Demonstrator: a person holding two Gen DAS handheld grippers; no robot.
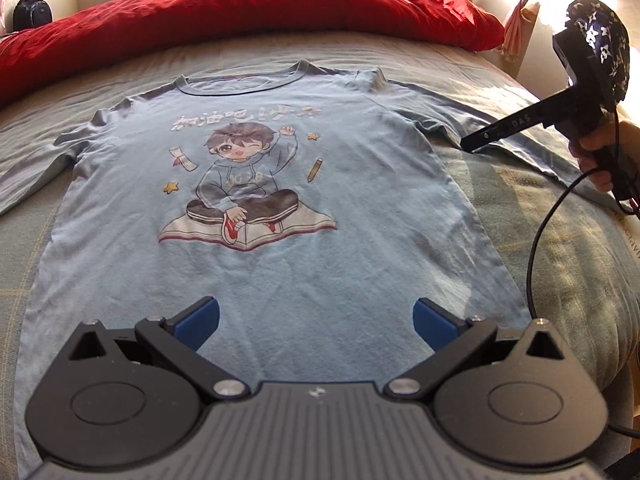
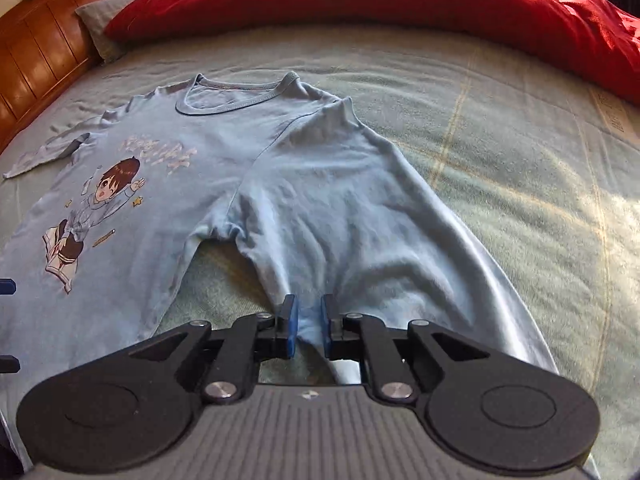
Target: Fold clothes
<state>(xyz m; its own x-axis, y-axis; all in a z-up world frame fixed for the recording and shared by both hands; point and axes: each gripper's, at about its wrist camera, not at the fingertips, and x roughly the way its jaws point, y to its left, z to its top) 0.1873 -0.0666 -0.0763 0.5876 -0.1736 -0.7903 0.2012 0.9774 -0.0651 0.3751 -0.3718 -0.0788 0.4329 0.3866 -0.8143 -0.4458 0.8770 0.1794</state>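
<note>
A light blue T-shirt [image 1: 256, 184] with a cartoon print lies front up and spread flat on the bed [image 2: 500, 152], neckline toward a red duvet [image 1: 248, 12] at the far side and hem toward the left claw. Both sleeves lie out to the sides, a layout that fits a garment laid out for folding, and no fold shows across the body. The right claw [image 2: 307, 326] has its blue pads nearly together with a pinch of the right sleeve [image 2: 340, 216] between them, close to the sleeve's lower edge near the cuff. Judging by that grip, the step in hand is bringing this sleeve over onto the body. To do it well, the pinch should take both layers of the sleeve, the lift should be only high enough to clear the bed, and the travel should run straight across toward the print so the crease falls along the shoulder seam instead of dragging the whole shirt sideways. The wrinkles bunched at the armpit suggest the cloth may twist there, so a slow pull would help. The left claw [image 1: 316, 322] hovers over the hem with its jaws wide apart and nothing in them, well placed to press the body down as an anchor. In the left view the right claw comes in low and slanted from the right, a hand [image 1: 596, 160] wrapped around its handle.
</note>
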